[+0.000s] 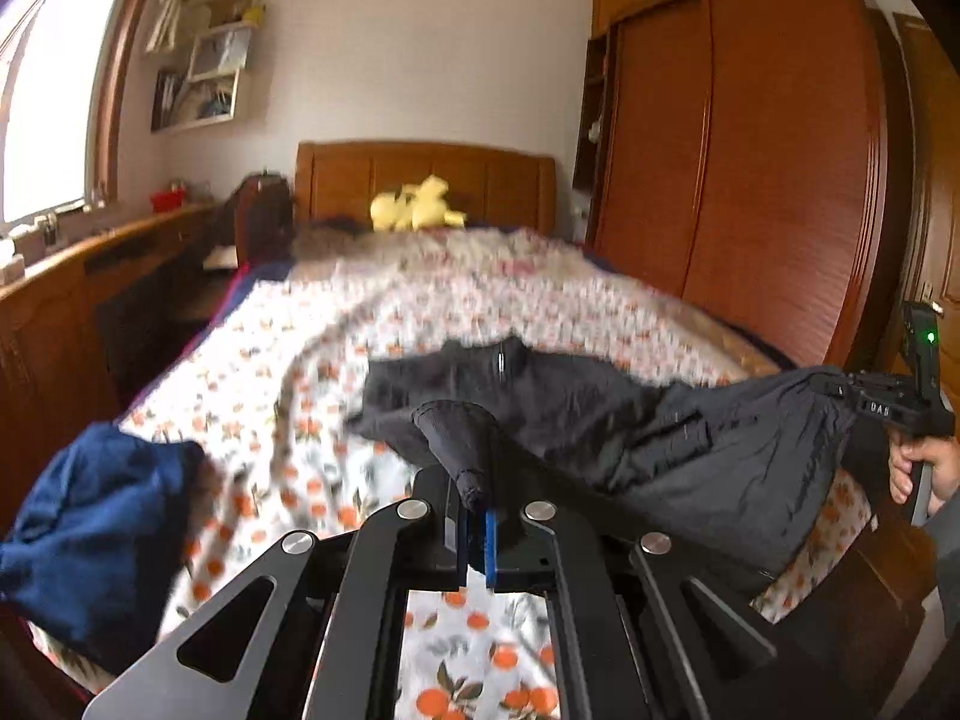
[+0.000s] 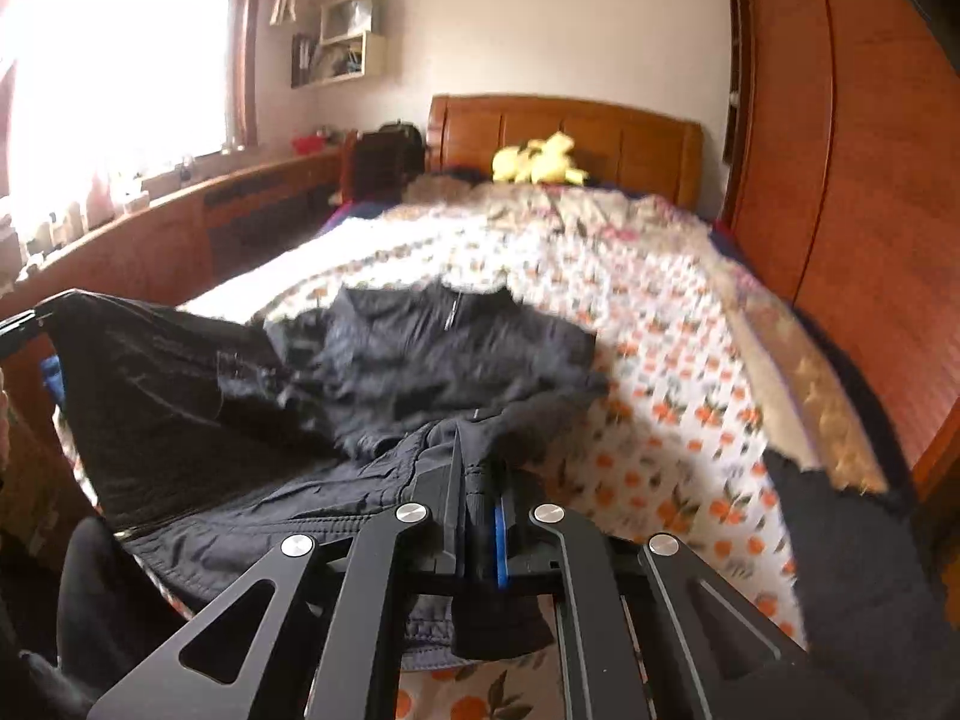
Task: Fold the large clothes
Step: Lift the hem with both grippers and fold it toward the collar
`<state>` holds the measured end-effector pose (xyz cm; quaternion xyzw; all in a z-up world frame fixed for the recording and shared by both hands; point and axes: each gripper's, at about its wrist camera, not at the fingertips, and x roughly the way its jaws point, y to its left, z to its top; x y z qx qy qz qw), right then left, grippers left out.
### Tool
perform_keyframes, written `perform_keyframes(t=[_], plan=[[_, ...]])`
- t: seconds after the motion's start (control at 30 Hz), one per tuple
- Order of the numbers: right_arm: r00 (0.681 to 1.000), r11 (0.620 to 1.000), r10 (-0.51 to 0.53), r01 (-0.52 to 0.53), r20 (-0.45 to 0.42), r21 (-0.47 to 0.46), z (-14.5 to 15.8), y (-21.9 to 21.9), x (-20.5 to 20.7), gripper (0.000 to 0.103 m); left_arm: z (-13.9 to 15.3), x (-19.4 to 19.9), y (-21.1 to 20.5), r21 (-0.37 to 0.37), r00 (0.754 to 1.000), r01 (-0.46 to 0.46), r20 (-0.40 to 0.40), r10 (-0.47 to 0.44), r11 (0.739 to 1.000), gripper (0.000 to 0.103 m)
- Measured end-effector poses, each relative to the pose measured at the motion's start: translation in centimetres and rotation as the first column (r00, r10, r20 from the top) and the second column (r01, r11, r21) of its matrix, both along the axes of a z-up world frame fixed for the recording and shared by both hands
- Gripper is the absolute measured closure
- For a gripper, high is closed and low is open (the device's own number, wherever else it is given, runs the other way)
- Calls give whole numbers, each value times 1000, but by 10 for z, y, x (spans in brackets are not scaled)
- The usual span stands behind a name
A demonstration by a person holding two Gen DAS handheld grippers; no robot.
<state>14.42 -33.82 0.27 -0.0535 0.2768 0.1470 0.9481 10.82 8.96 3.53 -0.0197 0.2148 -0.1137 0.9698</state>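
A black jacket (image 1: 630, 420) lies spread across the near end of the bed, its collar toward the headboard. My left gripper (image 1: 476, 504) is shut on a bunched corner of the jacket, held a little above the bedspread. My right gripper (image 2: 480, 498) is shut on a hem edge of the jacket (image 2: 420, 372). In the left wrist view the right gripper (image 1: 888, 405) shows at the far right, gripping the jacket's other end. The left gripper's tip shows at the left edge of the right wrist view (image 2: 21, 324).
The bed has a white bedspread with orange fruit print (image 1: 420, 312). A blue garment (image 1: 90, 528) lies at the bed's near left corner. A yellow plush toy (image 1: 414, 207) sits by the wooden headboard. A wooden wardrobe (image 1: 750, 150) stands on the right, a desk (image 1: 72, 276) on the left.
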Motion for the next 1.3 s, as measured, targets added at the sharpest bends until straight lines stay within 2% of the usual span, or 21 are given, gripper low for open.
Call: perform_keyframes(t=[0.2,0.43,0.57,0.67,0.77,0.87,1.13,1.2,1.3], plan=[[994,1000,7,-10,110,22,58,-8,-22,99,56,-19,3,-25,994,-7,108,10,1000,100],[971,1000,20,-23,237,9,121,-14,-64,99,127,-58,4,-37,971,-21,238,29,999,100],[952,999,35,-39,303,8,152,-16,-92,99,157,-78,1,-48,957,-14,288,28,999,100],[943,999,39,-38,332,-10,163,-17,-103,99,166,-78,-2,-35,953,-34,300,43,999,100],[945,999,36,-29,326,-24,161,-17,-99,99,160,-61,-4,-32,961,-46,272,53,998,100],[958,999,22,-12,284,-37,144,-18,-79,99,141,-31,-1,-19,971,-73,228,75,997,100],[991,997,-3,12,131,-74,57,-17,12,98,62,64,13,9,991,-105,82,103,994,99],[995,998,14,-9,96,-57,34,-17,32,97,37,89,13,20,993,-113,38,112,993,99],[999,997,14,-10,45,-83,0,-8,63,97,4,118,18,35,992,-120,-19,121,992,99]])
